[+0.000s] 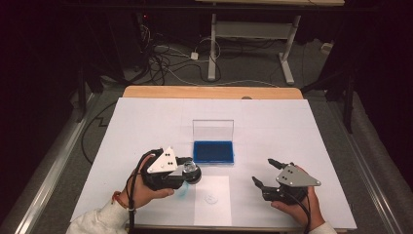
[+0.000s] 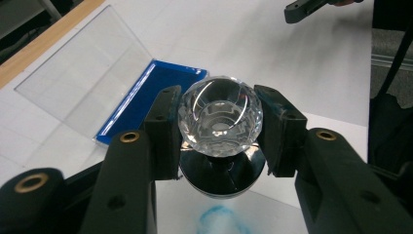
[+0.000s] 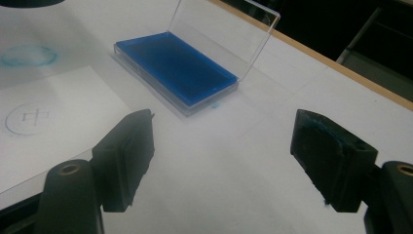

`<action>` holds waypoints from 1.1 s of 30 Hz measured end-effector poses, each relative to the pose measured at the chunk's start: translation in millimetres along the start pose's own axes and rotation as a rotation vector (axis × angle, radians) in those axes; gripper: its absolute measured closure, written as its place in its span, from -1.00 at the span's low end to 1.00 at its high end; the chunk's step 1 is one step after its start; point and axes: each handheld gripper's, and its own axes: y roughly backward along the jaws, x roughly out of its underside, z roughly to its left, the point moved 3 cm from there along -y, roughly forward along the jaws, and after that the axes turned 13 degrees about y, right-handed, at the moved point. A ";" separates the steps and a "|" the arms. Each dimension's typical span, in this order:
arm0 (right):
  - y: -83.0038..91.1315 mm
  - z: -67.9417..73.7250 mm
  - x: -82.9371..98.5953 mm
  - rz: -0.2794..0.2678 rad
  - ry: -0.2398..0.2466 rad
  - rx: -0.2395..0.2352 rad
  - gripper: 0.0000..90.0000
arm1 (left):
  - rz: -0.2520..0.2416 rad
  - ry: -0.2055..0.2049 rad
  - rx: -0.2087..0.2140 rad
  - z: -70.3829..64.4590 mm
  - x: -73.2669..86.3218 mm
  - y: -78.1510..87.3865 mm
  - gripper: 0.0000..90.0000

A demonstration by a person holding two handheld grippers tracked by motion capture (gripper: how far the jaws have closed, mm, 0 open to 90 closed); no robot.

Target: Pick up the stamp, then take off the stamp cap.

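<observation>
My left gripper (image 1: 191, 170) (image 2: 220, 129) is shut on a clear faceted knob (image 2: 220, 116) with a round black base (image 2: 222, 176), a stamp (image 1: 191, 173) held just above the table, left of the paper. A blue ink pad (image 1: 213, 152) (image 3: 178, 66) (image 2: 146, 95) lies in its open case, with the clear lid (image 1: 213, 130) (image 3: 225, 30) standing up behind it. A white paper sheet (image 1: 212, 200) (image 3: 53, 112) carries a faint round stamped mark (image 1: 211, 198) (image 3: 28, 118). My right gripper (image 1: 265, 171) (image 3: 221, 158) rests open at the right, nothing between its jaws.
A blue ink smudge (image 2: 220, 219) (image 3: 27, 54) (image 1: 181, 194) marks the white table cover (image 1: 292, 126) under the stamp. The wooden table edge (image 1: 209, 91) runs along the back. Cables (image 1: 165, 63) and a desk frame (image 1: 253, 34) lie on the floor beyond.
</observation>
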 end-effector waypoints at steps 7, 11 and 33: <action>-3.6 3.2 -1.3 0.003 0.007 -0.019 -0.46 | -0.002 -0.006 0.020 -4.8 -3.5 -4.2 0.21; -7.4 4.1 -4.0 0.002 0.021 -0.011 -0.47 | -0.008 -0.007 0.033 -3.3 -8.3 -7.0 0.21; -66.6 37.6 -54.8 -0.013 0.021 -0.202 -0.47 | -0.077 0.009 0.085 1.3 -56.6 -36.9 0.21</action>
